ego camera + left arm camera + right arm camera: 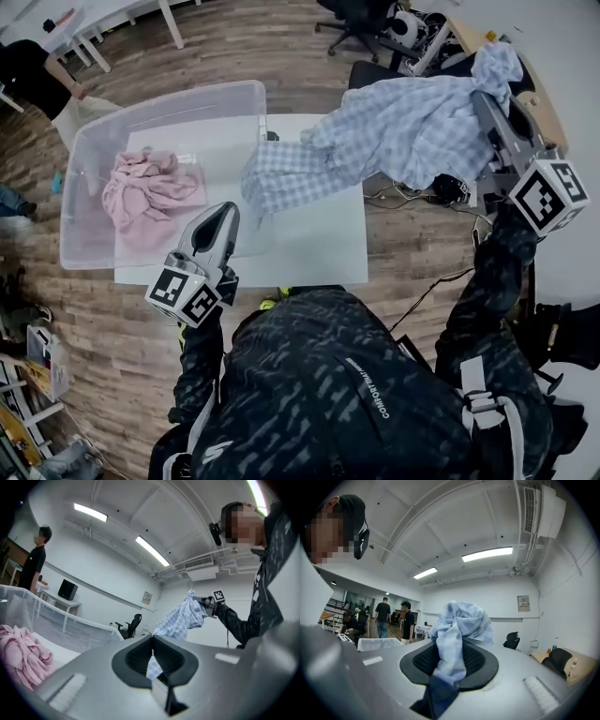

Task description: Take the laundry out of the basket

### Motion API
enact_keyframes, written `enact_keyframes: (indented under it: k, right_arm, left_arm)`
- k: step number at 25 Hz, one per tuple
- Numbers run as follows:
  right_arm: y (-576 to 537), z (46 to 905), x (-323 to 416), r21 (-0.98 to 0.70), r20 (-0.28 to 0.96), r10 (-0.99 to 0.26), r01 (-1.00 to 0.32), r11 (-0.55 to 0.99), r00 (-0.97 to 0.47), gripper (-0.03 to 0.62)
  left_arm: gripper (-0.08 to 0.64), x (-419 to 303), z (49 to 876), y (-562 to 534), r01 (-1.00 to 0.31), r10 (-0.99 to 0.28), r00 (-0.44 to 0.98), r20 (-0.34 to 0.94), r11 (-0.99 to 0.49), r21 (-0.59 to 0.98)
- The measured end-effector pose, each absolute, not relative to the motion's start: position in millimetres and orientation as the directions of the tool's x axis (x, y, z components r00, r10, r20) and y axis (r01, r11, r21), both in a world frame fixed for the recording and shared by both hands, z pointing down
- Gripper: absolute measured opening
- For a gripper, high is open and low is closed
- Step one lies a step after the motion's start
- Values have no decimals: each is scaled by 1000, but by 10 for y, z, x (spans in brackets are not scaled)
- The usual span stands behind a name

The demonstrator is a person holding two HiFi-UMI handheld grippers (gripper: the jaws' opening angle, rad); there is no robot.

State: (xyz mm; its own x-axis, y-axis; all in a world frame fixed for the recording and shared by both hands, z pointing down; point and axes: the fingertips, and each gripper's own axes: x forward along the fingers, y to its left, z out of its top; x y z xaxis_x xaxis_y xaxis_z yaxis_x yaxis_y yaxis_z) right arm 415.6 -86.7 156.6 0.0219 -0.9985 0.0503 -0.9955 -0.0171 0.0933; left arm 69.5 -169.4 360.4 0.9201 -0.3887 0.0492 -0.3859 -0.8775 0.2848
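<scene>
White table (319,246) is seen at 12 o'clock of the wearer, w/ clear basket (165,105) set on its 9–10 o'clock end, prob. so both grippers reach it. Blue check shirt (403,131) is already out. It is strung in the air from just beside the basket's 3 o'clock wall up toward 2 o'clock, w/ the lower hem hanging over the table centre. It is prob. held high and wide so the tail clears the wall and isn't dragged. Pink cloth (150,187) is bunched on the basket floor, approx. centre, untouched, so the task is judged abt half done. Right gripper (486,86) is clamped on a bunched corner of the shirt at the 2 o'clock end, cloth wedged betw. both pads. Left gripper (228,214) is held level nr the table's 7 o'clock edge, aimed at 12–1 o'clock. Its jaws are closed tip to tip w/ nothing seen pinched; check cloth is only glimpsed through the slit behind the tips. It is prob. parked there for the pink cloth.
</scene>
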Motion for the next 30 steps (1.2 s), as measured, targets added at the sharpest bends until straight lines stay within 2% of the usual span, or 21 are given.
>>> enact_keyframes:
  k: [4, 8, 12, 17, 23, 30]
  right_arm:
    - [-1113, 2039, 3982, 96, 149, -987, -993, 65, -50, 95]
    - [-1560, 3001, 3439, 70, 317, -932, -976, 207, -175, 95]
    - [-1864, 4099, 2726, 52, 497, -820, -933, 356, -285, 97]
    - [-1977, 5349, 2167, 47, 711, -623, -863, 503, -325, 97]
    - [-1847, 6339, 2043, 57, 850, -444, -787, 614, -285, 97]
    - [-1777, 7044, 2182, -19, 894, -348, -801, 598, -281, 98]
  left_arm:
    - [-3, 815, 3648, -1632, -376, -373, 926, 65, -882, 284]
    - [-3, 912, 3690, -1618, -377, -368, 926, 88, -879, 291]
    - [-3, 934, 3751, -1603, -388, -369, 922, 121, -873, 294]
    - [-3, 865, 3806, -1656, -424, -395, 905, 157, -854, 301]
    - [-3, 739, 3854, -1763, -468, -434, 884, 176, -830, 304]
    - [-3, 778, 3854, -1889, -464, -427, 886, 183, -827, 317]
